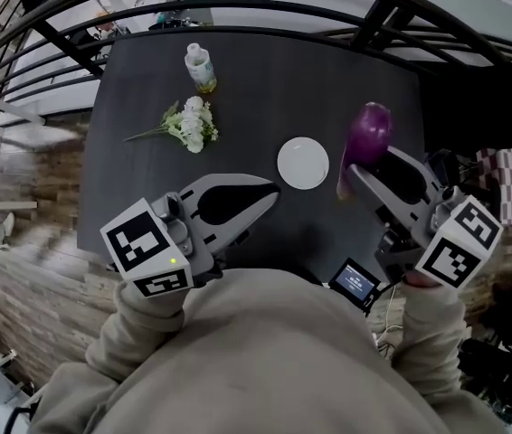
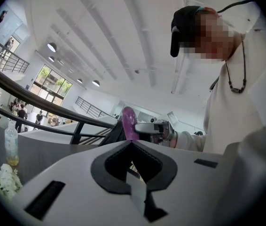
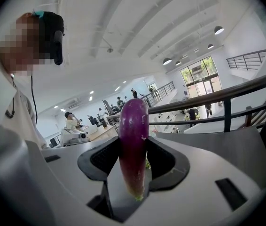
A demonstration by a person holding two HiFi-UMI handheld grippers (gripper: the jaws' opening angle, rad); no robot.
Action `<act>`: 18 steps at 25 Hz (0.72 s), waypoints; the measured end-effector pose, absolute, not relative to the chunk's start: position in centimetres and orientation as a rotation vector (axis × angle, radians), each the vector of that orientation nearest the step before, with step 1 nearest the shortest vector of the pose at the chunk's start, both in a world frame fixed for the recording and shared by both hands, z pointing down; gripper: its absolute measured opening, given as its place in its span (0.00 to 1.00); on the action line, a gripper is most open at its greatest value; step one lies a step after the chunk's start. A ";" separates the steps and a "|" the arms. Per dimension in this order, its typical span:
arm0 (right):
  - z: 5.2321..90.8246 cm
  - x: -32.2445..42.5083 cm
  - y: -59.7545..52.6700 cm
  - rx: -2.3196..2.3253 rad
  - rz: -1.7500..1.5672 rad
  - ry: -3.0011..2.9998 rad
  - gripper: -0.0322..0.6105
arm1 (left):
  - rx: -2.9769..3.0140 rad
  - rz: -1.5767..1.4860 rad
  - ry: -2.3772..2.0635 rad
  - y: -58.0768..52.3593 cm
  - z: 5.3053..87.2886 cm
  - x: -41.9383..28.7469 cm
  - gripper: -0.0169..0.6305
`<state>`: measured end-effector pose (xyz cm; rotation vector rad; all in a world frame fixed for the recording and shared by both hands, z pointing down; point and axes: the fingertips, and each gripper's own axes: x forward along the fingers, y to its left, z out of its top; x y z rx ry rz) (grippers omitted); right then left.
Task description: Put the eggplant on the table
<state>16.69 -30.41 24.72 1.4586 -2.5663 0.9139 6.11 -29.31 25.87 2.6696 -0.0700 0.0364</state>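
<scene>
**Eggplant clamped in my right claw, held over the table's right side**

Closest to me are my two pale sleeves, and a small lit screen (image 1: pixel 355 283) shows beside the right one. My left claw (image 1: pixel 267 197) reaches out over the near part of the dark table (image 1: pixel 147 89), with its marker cube (image 1: pixel 147 247) toward me. In the left gripper view its jaws meet at the tips, and nothing sits between them.

My right claw (image 1: pixel 357 172) comes in from the other side, angled toward the middle of the table, and it is clamped on the eggplant (image 1: pixel 370 136). In the right gripper view the purple eggplant (image 3: pixel 134 126) stands nearly upright between the two pads, which press on its lower part. Its narrow, paler end points down behind the jaws and its rounded end rises above them. In the left gripper view the eggplant (image 2: pixel 129 122) shows raised clear of the tabletop. It is not lying on the table but hangs over its right side.

Just left of the eggplant a round white plate (image 1: pixel 303 163) lies flat on the table, apart from both claws. Farther out and to the left lies a bunch of white flowers (image 1: pixel 190 123), stems pointing left. Beyond them, near the far edge, a clear bottle (image 1: pixel 200 68) stands upright with yellowish liquid at its bottom. Past the table a dark railing (image 1: pixel 375 21) curves across.
</scene>
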 end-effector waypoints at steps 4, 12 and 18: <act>26.0 17.3 -30.2 1.433 0.949 -2.561 0.35 | 2.656 0.060 -0.080 -28.1 26.7 6.4 0.03; 34.1 18.6 -31.8 1.419 1.098 -2.435 0.35 | 2.611 0.109 -0.160 -27.9 28.7 4.8 0.03; 39.9 19.5 -33.4 1.387 1.133 -2.353 0.35 | 2.593 0.155 -0.265 -28.3 30.1 2.5 0.03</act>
